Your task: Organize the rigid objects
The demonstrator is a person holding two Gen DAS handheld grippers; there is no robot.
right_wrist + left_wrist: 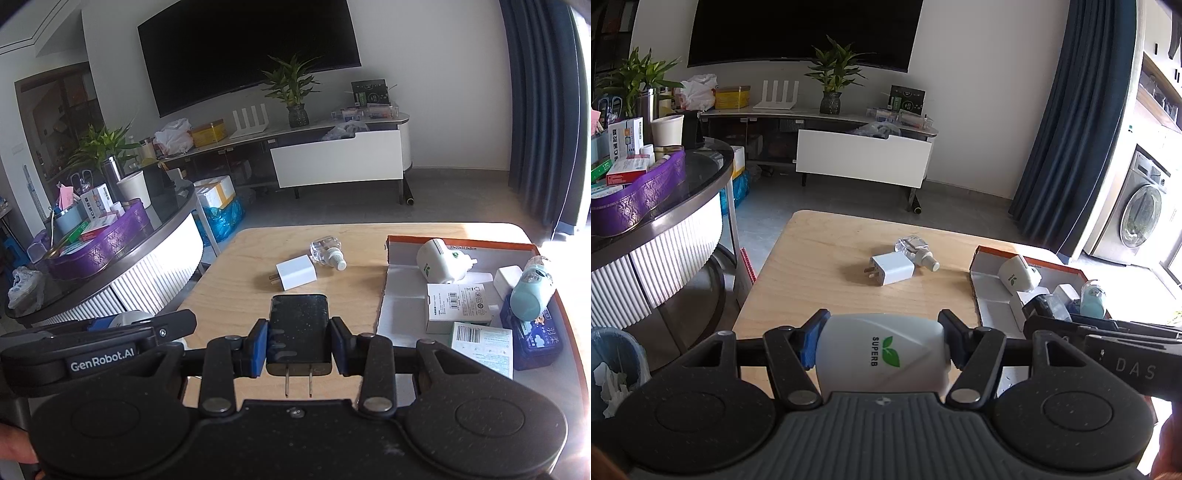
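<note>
My left gripper (881, 343) is shut on a white plug-in device marked SUPERB (882, 354), held above the near edge of the wooden table (820, 266). My right gripper (298, 341) is shut on a black charger (298, 328) with its two prongs pointing back at me. On the table's middle lie a white charger (892, 268) (295, 277) and a clear small bottle (918, 249) (327, 253), side by side. An open cardboard box (395, 288) (991, 295) at the right holds a second white SUPERB device (439, 263), small cartons and a light blue bottle (532, 295).
A round dark side table (701, 184) with a purple tray of boxes stands at the left. A bin (613, 365) sits on the floor at the lower left. A TV stand, plants and a washing machine (1141, 210) are farther off. The left gripper shows at the left in the right wrist view (110, 332).
</note>
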